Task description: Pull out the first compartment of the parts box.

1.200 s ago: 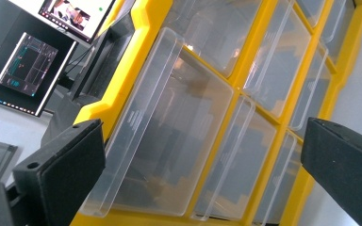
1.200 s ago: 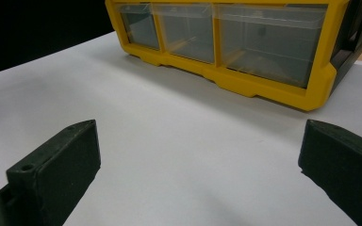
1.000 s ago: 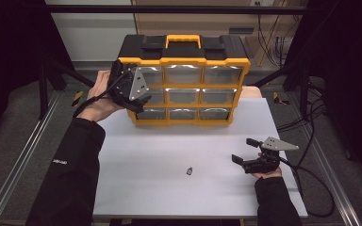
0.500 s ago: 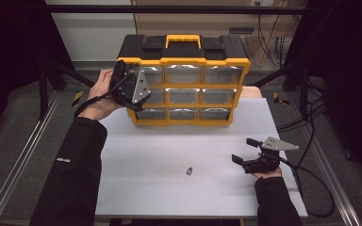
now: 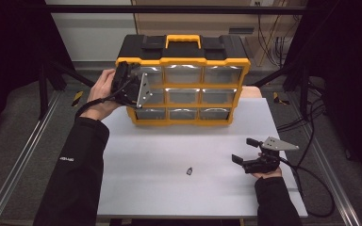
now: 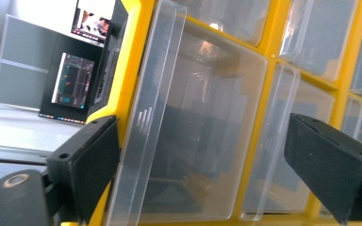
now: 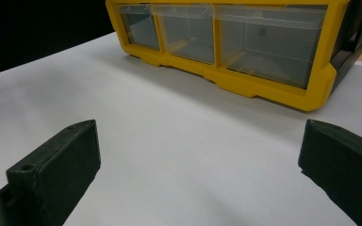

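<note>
A yellow and black organizer [image 5: 184,47] with clear drawers stands at the back of the white table [image 5: 169,150]. My left gripper [image 5: 139,92] is held up against its left column of drawers. In the left gripper view it [image 6: 202,150] is open, and a clear drawer [image 6: 207,132] sits between the wide jaws; contact cannot be told. My right gripper [image 5: 244,150] rests low over the table at the right. It [image 7: 200,141] is open and holds nothing, and it faces the organizer's bottom row [image 7: 226,37]. A small dark part [image 5: 189,171] lies on the table between the arms.
Cables [image 5: 311,179] trail off the table's right edge. Metal rails [image 5: 14,174] run along both sides of the table. Dark stands and a wall sit behind the organizer.
My left gripper has edged slightly closer to the organizer's left drawers. The right gripper and the small part have stayed where they were.
</note>
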Motion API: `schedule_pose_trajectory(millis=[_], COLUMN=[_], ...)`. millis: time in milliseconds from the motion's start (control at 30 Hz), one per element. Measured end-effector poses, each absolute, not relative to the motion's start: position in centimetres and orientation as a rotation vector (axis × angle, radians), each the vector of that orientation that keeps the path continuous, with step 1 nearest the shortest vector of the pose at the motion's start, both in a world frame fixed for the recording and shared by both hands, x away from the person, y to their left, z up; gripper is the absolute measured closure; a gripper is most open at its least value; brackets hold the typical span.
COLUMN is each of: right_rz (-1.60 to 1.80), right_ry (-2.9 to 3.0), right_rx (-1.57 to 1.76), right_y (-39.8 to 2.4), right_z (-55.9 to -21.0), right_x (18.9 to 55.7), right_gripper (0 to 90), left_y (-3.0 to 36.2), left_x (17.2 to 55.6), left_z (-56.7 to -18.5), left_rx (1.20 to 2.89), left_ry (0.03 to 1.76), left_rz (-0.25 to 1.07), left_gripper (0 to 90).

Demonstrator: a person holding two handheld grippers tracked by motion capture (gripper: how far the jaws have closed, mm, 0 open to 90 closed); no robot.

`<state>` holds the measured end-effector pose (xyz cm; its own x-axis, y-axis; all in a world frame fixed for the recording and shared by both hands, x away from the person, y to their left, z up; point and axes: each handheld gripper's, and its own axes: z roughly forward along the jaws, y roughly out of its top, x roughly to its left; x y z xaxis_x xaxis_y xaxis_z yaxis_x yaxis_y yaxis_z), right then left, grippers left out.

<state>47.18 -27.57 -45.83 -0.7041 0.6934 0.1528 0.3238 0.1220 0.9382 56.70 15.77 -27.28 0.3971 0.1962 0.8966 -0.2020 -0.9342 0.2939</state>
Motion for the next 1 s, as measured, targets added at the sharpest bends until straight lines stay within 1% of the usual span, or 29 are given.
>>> schedule_pose_trajectory(millis=[33,67,100,133,167,200,267,400,433,467,500,567,633,833,1000], right_rz=[1.608,1.608,1.607,1.607,1.608,1.608,1.607,1.605,1.605,1.605,1.606,1.606,1.606,1.606,1.605], right_ry=[2.084,2.084,2.084,2.084,2.083,2.083,2.083,2.083,2.083,2.083,2.083,2.083,2.083,2.083,2.084], right_rx=[0.993,0.993,0.993,0.993,0.994,0.994,0.992,0.992,0.992,0.992,0.994,0.991,0.993,0.995,0.995], right_y=[-27.55,-27.55,-27.58,-27.58,-27.56,-27.56,-27.58,-27.59,-27.58,-27.58,-27.57,-27.58,-27.58,-27.55,-27.55], right_z=[-45.85,-45.85,-45.83,-45.83,-45.84,-45.84,-45.83,-45.83,-45.83,-45.83,-45.83,-45.83,-45.83,-45.85,-45.85], right_x=[47.17,47.17,47.18,47.18,47.17,47.17,47.17,47.18,47.18,47.18,47.17,47.18,47.19,47.18,47.18], right_gripper=[0.4,0.4,0.3,0.3,0.3,0.3,0.4,0.4,0.4,0.4,0.4,0.3,0.4,0.3,0.4], left_y=[15.77,15.77,15.79,15.83,15.87,15.91,15.96,15.95,15.95,15.96,15.98,16.01,16.05,16.11,16.16], left_x=[56.67,56.65,56.62,56.59,56.55,56.5,56.48,56.41,56.39,56.37,56.36,56.34,56.34,56.32,56.27], left_z=[-27.36,-27.41,-27.45,-27.5,-27.53,-27.56,-27.68,-27.81,-27.82,-27.81,-27.81,-27.84,-27.88,-27.94,-28.01], left_rx=[2.299,2.298,2.294,2.287,2.28,2.275,2.262,2.249,2.247,2.245,2.243,2.237,2.228,2.207,2.194], left_ry=[-0.017,-0.024,-0.031,-0.037,-0.044,-0.053,-0.07,-0.095,-0.1,-0.104,-0.108,-0.117,-0.126,-0.135,-0.153], left_rz=[1.566,1.578,1.594,1.606,1.622,1.641,1.67,1.723,1.731,1.741,1.747,1.761,1.775,1.8,1.839], left_gripper=[14.1,14.1,16.8,16.8,21.3,21.3,25.5,30.9,33.7,33.7,36.3,37.3,40.8,45.5,51.5])
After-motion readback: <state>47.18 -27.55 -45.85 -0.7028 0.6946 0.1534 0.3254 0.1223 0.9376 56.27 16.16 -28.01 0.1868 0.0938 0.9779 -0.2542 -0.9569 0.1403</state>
